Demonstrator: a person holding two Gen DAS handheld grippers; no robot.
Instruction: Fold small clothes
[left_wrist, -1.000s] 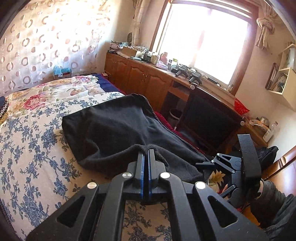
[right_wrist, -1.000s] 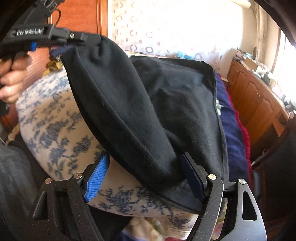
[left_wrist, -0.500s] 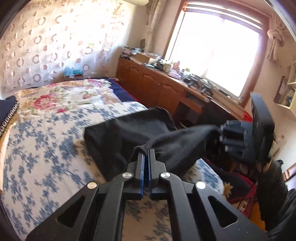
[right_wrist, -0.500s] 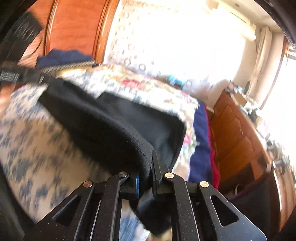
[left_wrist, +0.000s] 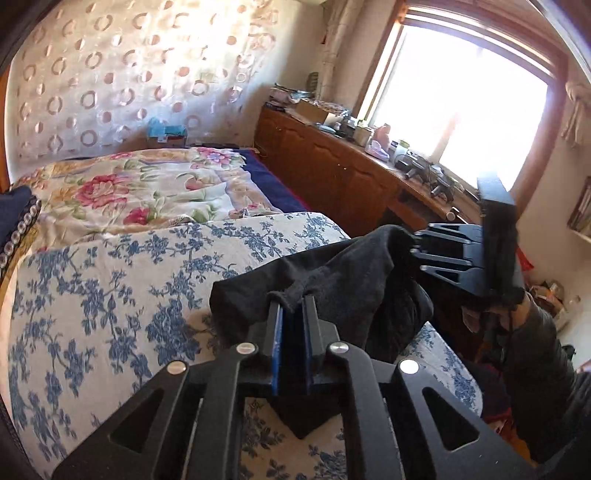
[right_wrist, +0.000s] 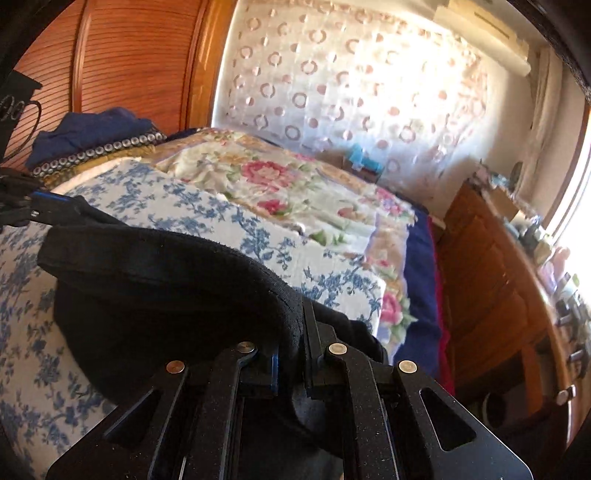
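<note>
A black fleece garment hangs stretched between my two grippers above the near end of the bed. My left gripper is shut on one corner of it. My right gripper shows at the right of the left wrist view, shut on the other corner. In the right wrist view the garment sags in a wide dark fold over the blue-flowered cover, my right gripper is shut on its edge, and the left gripper holds the far corner at the left edge.
The bed carries a blue-flowered cover and a pink-flowered quilt farther back. A wooden cabinet with clutter runs under the window on the right. Dark blue clothes lie by the wooden headboard.
The right gripper closed on the garment's edge. Both grippers lifted the garment off the bed and pulled it back toward the near end; it now hangs bunched between them.
</note>
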